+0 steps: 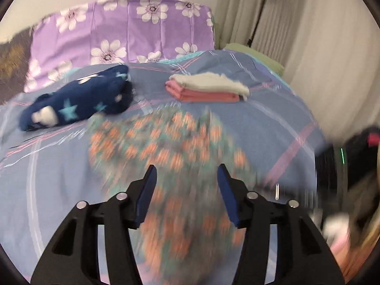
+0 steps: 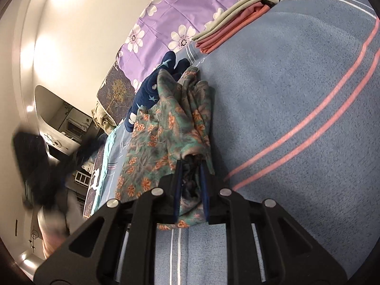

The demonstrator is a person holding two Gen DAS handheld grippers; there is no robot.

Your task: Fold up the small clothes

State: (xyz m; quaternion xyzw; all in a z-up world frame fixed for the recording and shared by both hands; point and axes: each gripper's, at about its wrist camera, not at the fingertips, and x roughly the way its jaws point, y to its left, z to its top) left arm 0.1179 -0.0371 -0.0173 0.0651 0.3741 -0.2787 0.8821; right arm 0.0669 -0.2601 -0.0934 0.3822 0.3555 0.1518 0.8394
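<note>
Under soft, even indoor light we see strong fisheye bending and dark vignetted corners in both views, heavy motion blur over the floral garment (image 1: 166, 156) in the left wrist view, and bright glare patches on the wall (image 2: 59, 35).

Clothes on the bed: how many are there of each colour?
Green with orange flowers: 1, the floral garment
Navy with stars: 1, the starry garment
Pink: 1, the folded pink piece
Pale grey: 1, the folded grey piece on top of it
Total: 4
</note>
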